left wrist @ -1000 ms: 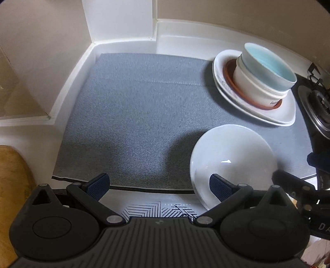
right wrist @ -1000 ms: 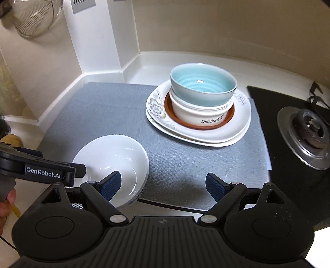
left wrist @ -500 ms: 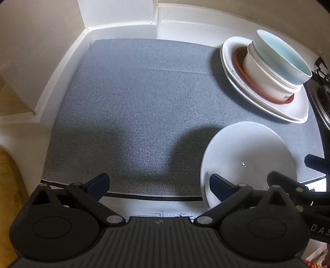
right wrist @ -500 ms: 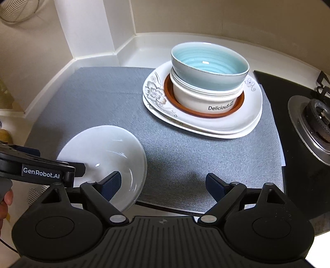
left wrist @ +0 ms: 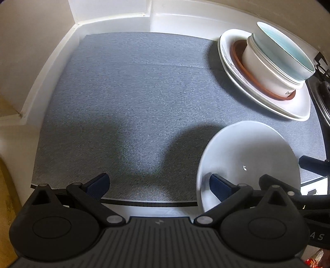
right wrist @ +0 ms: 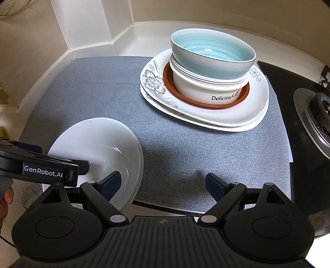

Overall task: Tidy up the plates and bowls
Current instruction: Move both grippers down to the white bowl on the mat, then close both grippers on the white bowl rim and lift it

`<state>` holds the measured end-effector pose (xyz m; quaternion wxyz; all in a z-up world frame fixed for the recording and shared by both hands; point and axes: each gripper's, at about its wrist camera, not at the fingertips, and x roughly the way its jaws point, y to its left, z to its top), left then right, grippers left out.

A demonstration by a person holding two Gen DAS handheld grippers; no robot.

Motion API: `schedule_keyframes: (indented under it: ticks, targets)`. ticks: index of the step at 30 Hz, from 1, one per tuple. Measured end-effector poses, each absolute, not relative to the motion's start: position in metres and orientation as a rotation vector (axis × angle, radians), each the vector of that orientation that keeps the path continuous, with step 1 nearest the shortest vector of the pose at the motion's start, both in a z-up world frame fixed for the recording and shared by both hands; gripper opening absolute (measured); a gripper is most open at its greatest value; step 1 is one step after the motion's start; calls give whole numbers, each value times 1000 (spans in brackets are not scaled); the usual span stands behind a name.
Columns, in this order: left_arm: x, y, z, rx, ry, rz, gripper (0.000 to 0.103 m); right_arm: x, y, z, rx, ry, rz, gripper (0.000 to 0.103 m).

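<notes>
A plain white bowl (left wrist: pixel 247 162) (right wrist: pixel 97 148) sits at the front edge of the grey mat (left wrist: pixel 134 99). My left gripper (left wrist: pixel 158 184) is open, its right finger over the bowl's left rim and its left finger above bare mat. My right gripper (right wrist: pixel 163 184) is open too, with its left finger over the bowl's right rim. Neither pair of pads presses on the bowl. Behind stands a stack (right wrist: pixel 208 78): flowered plates (right wrist: pixel 156 82), a brown saucer, a white bowl marked "Delicious" and a pale blue bowl (right wrist: pixel 212 53) on top.
A gas burner (right wrist: pixel 317 115) on a black hob lies right of the mat. White upstands and a wall corner (left wrist: pixel 148 18) close off the back and left. A wooden board (left wrist: pixel 6 195) is at the far left. A hand (right wrist: pixel 6 198) holds the left tool.
Both grippers have come down and forward, so the mat, the white bowl and the stack look larger and closer. The bowl has stayed in place and both grippers remain open.
</notes>
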<state>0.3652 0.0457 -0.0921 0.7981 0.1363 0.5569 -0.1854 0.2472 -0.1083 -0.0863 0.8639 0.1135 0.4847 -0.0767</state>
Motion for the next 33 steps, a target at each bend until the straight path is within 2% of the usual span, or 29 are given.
schedule_keyframes:
  ticks: [7, 10, 16, 17, 18, 19, 20, 21, 22, 26, 33]
  targets:
    - [368, 46, -92, 288, 1200, -404, 103, 250, -111, -88, 240, 1022, -161, 90]
    - [370, 46, -93, 291, 1200, -404, 103, 250, -111, -88, 244, 1027, -140, 86]
    - [368, 42, -93, 306, 1197, -405, 103, 249, -109, -86, 251, 1028, -107, 73]
    - [368, 39, -93, 315, 1193, -410, 102, 249, -109, -86, 256, 1027, -105, 63]
    - [366, 38, -90, 315, 1181, -435, 93, 249, -110, -86, 261, 1030, -101, 46]
    - [363, 36, -88, 303, 1176, -479, 73, 248, -110, -85, 273, 1032, -79, 39]
    - [361, 35, -84, 280, 1181, -535, 57, 248, -110, -84, 292, 1030, -43, 21]
    - [360, 33, -81, 260, 1192, -579, 25, 249, -107, -82, 297, 1033, -14, 15]
    - [359, 31, -79, 257, 1195, -594, 18, 250, -102, -80, 267, 1036, -18, 15]
    - [356, 31, -74, 259, 1174, -598, 13, 252, -102, -78, 264, 1056, -34, 13]
    - [345, 28, -58, 249, 1138, -607, 13, 249, -105, -65, 289, 1040, -47, 12]
